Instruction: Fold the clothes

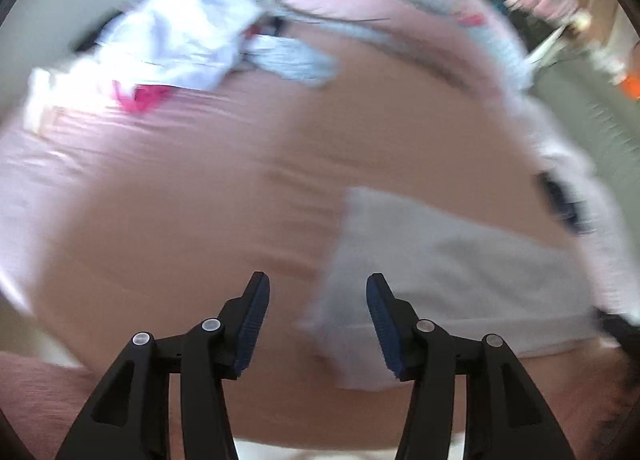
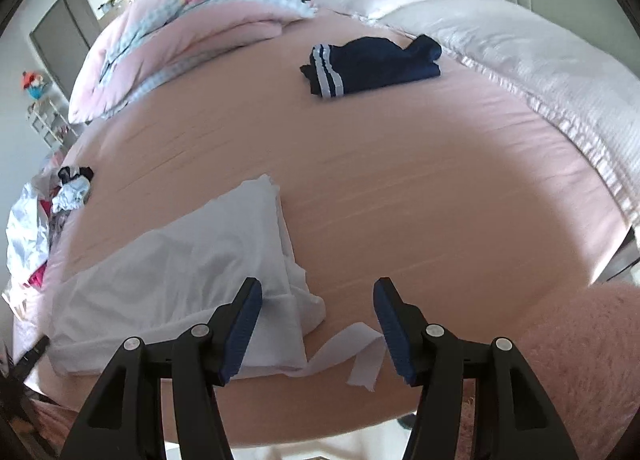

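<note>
A white garment lies partly folded on the pink bed sheet, with a loose strip trailing at its near right corner. My right gripper hovers open over that corner; its pads touch nothing. In the blurred left wrist view the same white garment lies to the right. My left gripper stands open above its left edge, with nothing pressed between the pads. A folded navy garment with white stripes rests farther up the bed.
A heap of unfolded clothes sits at the far left of the bed, seen also as the heap. A pink and blue quilt and a white pillow lie along the head end. A fluffy pink sleeve is at lower right.
</note>
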A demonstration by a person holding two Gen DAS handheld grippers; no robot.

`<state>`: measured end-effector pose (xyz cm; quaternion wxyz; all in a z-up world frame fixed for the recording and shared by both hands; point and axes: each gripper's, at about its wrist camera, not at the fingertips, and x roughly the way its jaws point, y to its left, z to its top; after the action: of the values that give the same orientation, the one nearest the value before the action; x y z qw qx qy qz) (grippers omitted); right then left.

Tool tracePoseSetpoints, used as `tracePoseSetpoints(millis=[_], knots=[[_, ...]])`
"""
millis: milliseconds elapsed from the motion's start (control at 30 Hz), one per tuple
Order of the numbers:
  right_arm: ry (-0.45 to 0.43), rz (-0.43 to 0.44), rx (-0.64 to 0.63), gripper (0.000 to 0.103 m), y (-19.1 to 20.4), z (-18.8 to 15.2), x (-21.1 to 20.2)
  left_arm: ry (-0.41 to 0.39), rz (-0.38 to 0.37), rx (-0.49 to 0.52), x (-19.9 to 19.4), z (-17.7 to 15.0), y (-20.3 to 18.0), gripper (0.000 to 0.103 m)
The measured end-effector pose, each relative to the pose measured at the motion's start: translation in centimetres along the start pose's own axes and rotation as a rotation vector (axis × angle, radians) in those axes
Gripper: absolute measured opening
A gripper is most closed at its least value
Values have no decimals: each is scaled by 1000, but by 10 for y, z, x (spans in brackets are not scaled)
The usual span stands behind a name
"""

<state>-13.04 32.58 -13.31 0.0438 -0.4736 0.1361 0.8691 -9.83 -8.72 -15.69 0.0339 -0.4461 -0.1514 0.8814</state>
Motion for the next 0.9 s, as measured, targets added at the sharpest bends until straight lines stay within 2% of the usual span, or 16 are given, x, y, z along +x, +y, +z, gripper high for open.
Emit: tracePoseSetpoints(millis=[33, 67, 100, 167, 200, 267, 400, 533, 567, 633, 700, 767, 867, 900], knots=[[2, -10, -14, 58, 1, 0, 1, 24, -48, 23, 3, -3, -6, 48], [31, -36, -41, 58, 5, -2, 5, 39, -31, 63, 6, -7, -11, 48], [61, -61, -66, 58, 9, -5, 10, 58, 33, 122, 14, -9, -18, 48], [125, -68, -90, 58, 15, -12, 17, 104, 112, 148, 30, -11, -18, 50], [147, -59, -96, 58, 16, -13, 21, 105, 87, 105, 29, -10, -12, 49], [105, -12, -53, 58, 11, -9, 13, 72, 50, 23, 21, -5, -4, 49], [34, 96, 84, 58, -9, 3, 2, -13, -1, 37, 5, -2, -13, 49], [189, 290, 190, 58, -16, 3, 35, 11, -37, 49, 19, 3, -22, 49], [210, 311, 187, 61, -12, 2, 42, 16, -39, 60, 23, 5, -25, 49], [204, 284, 119, 62, 0, 2, 47, 18, -43, 86, 27, 8, -33, 49], [191, 262, 66, 55, 9, 3, 48, 17, -46, 100, 27, 8, -36, 49], [177, 272, 41, 35, 15, 5, 46, 16, -49, 111, 27, 5, -38, 49], [108, 284, -15, 28, 27, 13, 30, 9, -63, 97, 23, 4, -38, 49], [56, 280, -92, 28, 41, 15, 19, 5, -70, 88, 22, 5, -38, 49]])
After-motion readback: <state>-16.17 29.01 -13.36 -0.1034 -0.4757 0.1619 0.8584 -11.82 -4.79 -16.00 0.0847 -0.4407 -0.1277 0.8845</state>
